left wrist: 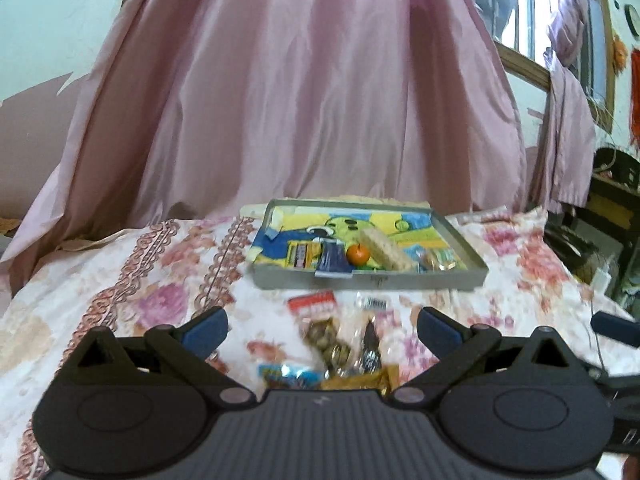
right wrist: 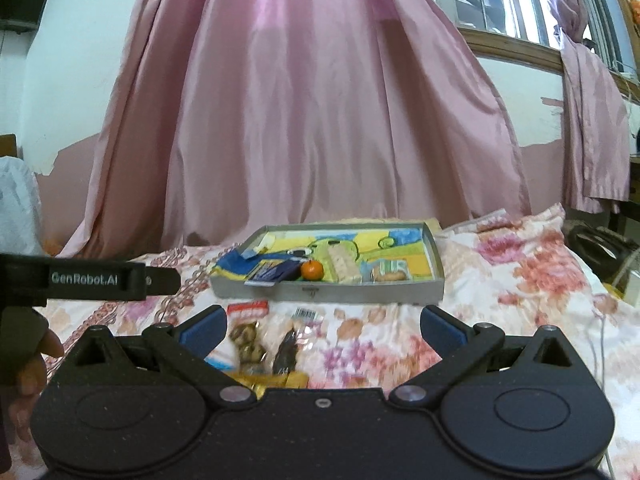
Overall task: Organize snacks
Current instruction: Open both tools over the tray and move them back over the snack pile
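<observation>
So the shallow grey tray with the cartoon liner (left wrist: 472, 276) on my floral bedsheet (left wrist: 120, 280) already holds a small orange fruit (left wrist: 357, 255), a pale wafer bar (left wrist: 384, 248) and a dark blue wrapper (left wrist: 332, 260). Loose clear snack packets (left wrist: 340, 336) lie in front of it, right between my left gripper (left wrist: 322, 326) fingers. Both it and my right gripper (right wrist: 324, 326) are spread wide, holding nothing. Packets look blurry.

Straight ahead past the tongs sits a tray (left wrist: 472, 278) that looks like matt grey metal, lined with colourful printed paper. Crinkly glossy plastic snack packets (left wrist: 340, 344) lie between the pads. Bedsheet (left wrist: 120, 280) underneath is soft floral cloth, curtain (left wrist: 300, 100) behind is shiny pink fabric.
</observation>
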A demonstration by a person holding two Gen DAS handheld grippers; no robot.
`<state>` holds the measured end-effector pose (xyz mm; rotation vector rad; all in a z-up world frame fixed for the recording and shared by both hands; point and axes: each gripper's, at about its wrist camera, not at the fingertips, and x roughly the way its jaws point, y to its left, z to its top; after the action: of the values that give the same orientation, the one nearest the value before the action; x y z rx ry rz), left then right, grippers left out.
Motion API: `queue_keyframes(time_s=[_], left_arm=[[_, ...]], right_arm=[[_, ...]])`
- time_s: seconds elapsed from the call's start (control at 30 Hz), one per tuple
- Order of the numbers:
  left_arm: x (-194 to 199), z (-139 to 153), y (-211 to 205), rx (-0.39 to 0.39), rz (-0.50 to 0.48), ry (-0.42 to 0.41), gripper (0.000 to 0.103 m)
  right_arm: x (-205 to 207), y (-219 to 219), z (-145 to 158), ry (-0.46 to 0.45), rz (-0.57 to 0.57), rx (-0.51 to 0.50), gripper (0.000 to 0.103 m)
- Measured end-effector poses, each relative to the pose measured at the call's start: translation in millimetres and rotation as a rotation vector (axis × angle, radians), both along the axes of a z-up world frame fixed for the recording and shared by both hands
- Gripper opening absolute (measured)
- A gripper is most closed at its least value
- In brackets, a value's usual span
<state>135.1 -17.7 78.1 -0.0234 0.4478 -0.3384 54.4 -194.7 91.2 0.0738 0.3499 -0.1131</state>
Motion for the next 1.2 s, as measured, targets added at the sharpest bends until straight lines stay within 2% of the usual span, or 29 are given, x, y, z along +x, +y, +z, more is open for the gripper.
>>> queue_keyframes(time_s=[0.2, 0.37, 0.57, 0.77, 1.0, 1.2], left_arm=[[-22, -21, 23, 0.102, -0.029, 0.030, 0.103], [-29, -41, 41, 0.175, -0.034, 0.054, 0.103], [-15, -64, 55, 0.188, -0.022, 0.108, 0.103], [2, -86, 60, 0.197, -0.016, 0.158, 0.103], [27, -101, 54, 0.220, -0.067, 0.163, 0.103], [52, -106, 46, 0.222, -0.121, 0.151, 0.103]], right_arm=[[-20, 26, -3, 0.062, -0.003, -0.011, 0.102], [-15, 45, -11, 0.138, 0.017, -0.002, 0.102], [5, 56, -34, 0.201, 0.068, 0.006, 0.102], [30, 54, -69, 0.271, 0.101, 0.028, 0.102], [71, 49, -104, 0.317, 0.134, 0.043, 0.102], [106, 41, -122, 0.304, 0.160, 0.062, 0.102]])
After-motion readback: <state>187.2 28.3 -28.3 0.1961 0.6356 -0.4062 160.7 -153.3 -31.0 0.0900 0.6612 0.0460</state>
